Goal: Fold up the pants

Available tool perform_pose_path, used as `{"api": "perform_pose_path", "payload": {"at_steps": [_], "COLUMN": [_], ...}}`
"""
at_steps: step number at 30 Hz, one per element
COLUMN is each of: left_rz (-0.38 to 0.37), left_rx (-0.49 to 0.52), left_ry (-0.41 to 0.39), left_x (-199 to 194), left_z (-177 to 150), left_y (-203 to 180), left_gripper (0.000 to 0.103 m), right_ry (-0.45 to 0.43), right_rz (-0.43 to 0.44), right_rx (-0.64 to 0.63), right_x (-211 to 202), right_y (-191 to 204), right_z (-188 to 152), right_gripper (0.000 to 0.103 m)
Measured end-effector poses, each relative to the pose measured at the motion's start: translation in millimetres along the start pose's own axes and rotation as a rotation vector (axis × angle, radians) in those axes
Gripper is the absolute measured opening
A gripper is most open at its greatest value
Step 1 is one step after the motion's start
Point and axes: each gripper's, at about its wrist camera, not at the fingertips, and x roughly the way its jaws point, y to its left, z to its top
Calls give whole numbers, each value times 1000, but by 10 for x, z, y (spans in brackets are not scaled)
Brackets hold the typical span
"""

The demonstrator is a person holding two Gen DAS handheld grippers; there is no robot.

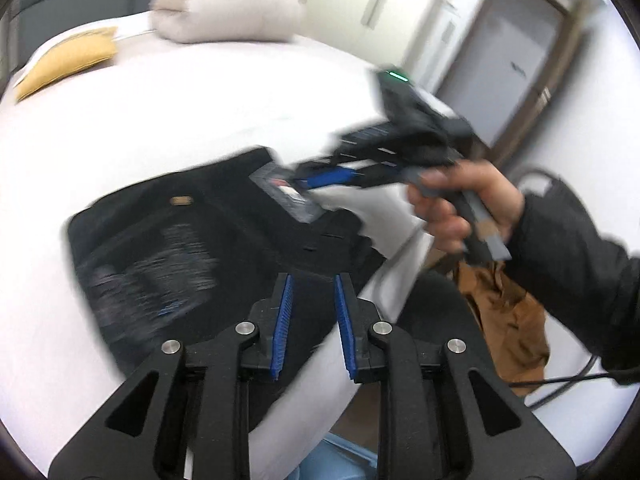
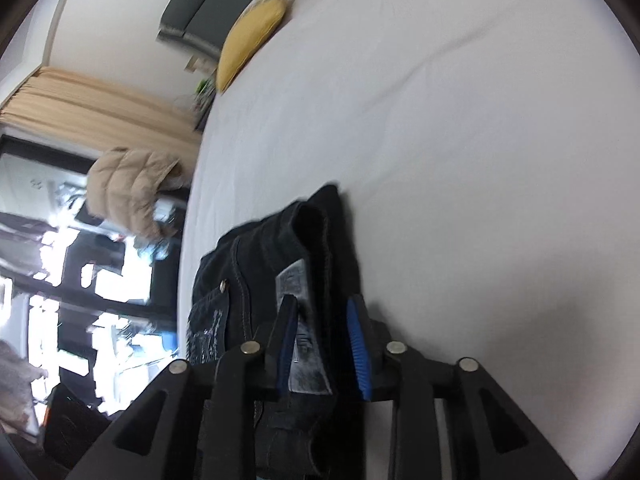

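The dark jeans (image 1: pixel 188 248) lie folded in a block on the white bed near its right edge, a grey label showing at the waistband. My left gripper (image 1: pixel 311 284) is open just above the near edge of the jeans, nothing between its blue pads. The right gripper (image 1: pixel 308 182) reaches in from the right at the waistband label. In the right wrist view the jeans (image 2: pixel 256 280) fill the space between the spread fingers of the right gripper (image 2: pixel 322 304), with the label between the blue pads; the jaws stand apart around the waistband edge.
A white bed sheet (image 1: pixel 200 120) spreads around the jeans. A yellow cushion (image 1: pixel 68 60) and a rolled beige duvet (image 1: pixel 228 4) lie at the far end. Brown garments (image 1: pixel 508 316) hang off the bed's right side. A beige jacket (image 2: pixel 132 188) sits beyond the bed.
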Motion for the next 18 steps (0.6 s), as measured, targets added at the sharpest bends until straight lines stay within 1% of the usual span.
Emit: {"api": "perform_pose_path", "payload": {"at_steps": [1, 3, 4, 6, 8, 9, 10, 11, 12, 14, 16, 18], "left_rz": [12, 41, 56, 60, 69, 69, 71, 70, 67, 66, 62, 64], "left_rx": [-50, -112, -143, -217, -248, -262, -280, -291, -280, -250, -212, -185], "left_ry": [-22, -34, -36, -35, 0, 33, 61, 60, 41, 40, 45, 28], "left_x": [-78, -75, -37, 100, 308, 423, 512, 540, 508, 479, 480, 403], "left_z": [15, 58, 86, 119, 101, 26, -17, -77, -127, -211, -322, -418], "left_y": [180, 472, 624, 949, 1151, 1194, 1263, 1285, 1258, 1181, 1101, 1035], "left_gripper": [21, 21, 21, 21, 21, 21, 21, 21, 21, 21, 21, 21], "right_ry": [-13, -4, 7, 54, 108, 126, 127, 118, 114, 105, 95, 86], "right_rz": [14, 64, 62, 47, 9, -7, -14, -14, 3, 16, 21, 28], "right_rx": [-21, -74, -105, -161, -156, -144, -142, -142, -130, -116, -129, -126], "right_x": [-64, -99, -77, 42, 227, 290, 317, 316, 292, 240, 205, 189], "right_y": [85, 296, 382, 527, 500, 454, 416, 370, 331, 290, 276, 261], "right_z": [-23, -79, -99, -154, -230, -280, -319, -373, -406, -469, -552, -602], "right_gripper": [30, 30, 30, 30, 28, 21, 17, 13, 13, 13, 12, 11]}}
